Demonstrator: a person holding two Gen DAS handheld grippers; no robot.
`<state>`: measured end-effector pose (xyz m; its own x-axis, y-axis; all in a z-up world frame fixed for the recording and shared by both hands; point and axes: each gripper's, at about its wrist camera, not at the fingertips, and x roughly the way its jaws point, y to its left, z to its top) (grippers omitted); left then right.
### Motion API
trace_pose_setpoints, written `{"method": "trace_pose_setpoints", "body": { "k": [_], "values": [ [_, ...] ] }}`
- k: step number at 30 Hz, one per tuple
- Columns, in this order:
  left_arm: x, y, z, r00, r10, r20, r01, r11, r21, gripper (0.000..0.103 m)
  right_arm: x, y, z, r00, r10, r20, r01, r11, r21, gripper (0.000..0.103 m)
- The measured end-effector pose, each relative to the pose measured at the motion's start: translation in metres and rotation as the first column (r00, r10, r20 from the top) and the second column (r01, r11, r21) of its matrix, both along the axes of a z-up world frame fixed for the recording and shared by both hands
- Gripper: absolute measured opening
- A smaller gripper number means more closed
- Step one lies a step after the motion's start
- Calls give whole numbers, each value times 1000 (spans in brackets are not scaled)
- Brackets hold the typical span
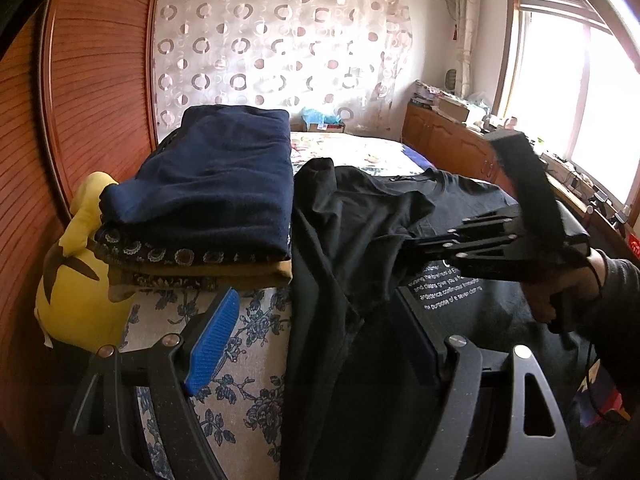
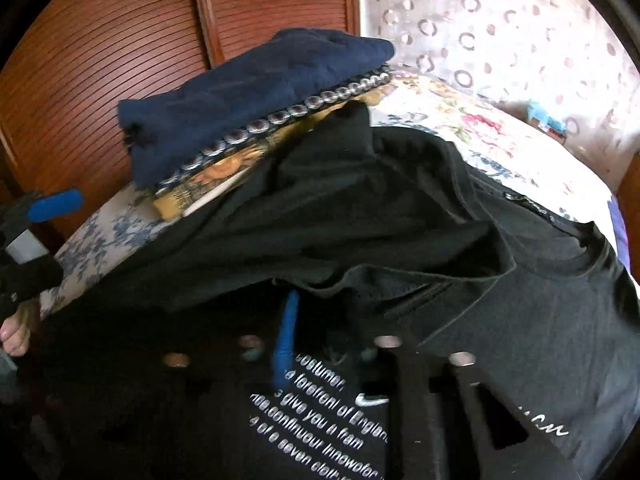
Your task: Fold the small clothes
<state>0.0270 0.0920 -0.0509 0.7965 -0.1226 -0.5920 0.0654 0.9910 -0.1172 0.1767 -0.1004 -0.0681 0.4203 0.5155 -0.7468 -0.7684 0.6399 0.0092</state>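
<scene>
A black T-shirt (image 1: 360,216) with white print lies on the bed, its left side folded over toward the middle. It also fills the right wrist view (image 2: 400,208). My left gripper (image 1: 316,344) is open, its blue pads on either side of the shirt's hanging left edge. My right gripper (image 1: 404,248) reaches in from the right at the folded fabric. In the right wrist view (image 2: 324,320) the cloth drapes over its blue pad (image 2: 286,336), and its jaws look closed on the shirt's fold.
A stack of folded clothes with a navy one on top (image 1: 216,184) sits left of the shirt, beside a yellow cushion (image 1: 76,280). The floral bedspread (image 1: 248,344) covers the bed. A wooden wardrobe (image 1: 92,80) stands left, cabinets (image 1: 448,140) right.
</scene>
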Motion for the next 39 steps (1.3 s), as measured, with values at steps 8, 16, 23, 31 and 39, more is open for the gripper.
{"method": "trace_pose_setpoints", "body": {
  "k": [8, 16, 23, 31, 39],
  "values": [
    [0, -3, -3, 1000, -6, -6, 6, 1000, -6, 78, -24, -21, 23, 999, -7, 36, 5, 999, 42, 6],
    [0, -4, -4, 1000, -11, -13, 11, 1000, -7, 78, -53, -54, 32, 998, -41, 44, 37, 996, 82, 6],
    [5, -9, -1, 1000, -26, -10, 26, 1000, 2, 78, -63, -67, 37, 993, -84, 81, 78, 994, 78, 36],
    [32, -20, 16, 997, -79, 8, 78, 996, 46, 78, -26, -77, 41, 984, -173, 43, 169, 981, 93, 36],
    [101, -37, 34, 990, -134, -32, 137, 987, 90, 68, 1, -91, 35, 972, -220, 78, 220, 975, 2, 36]
  ]
}}
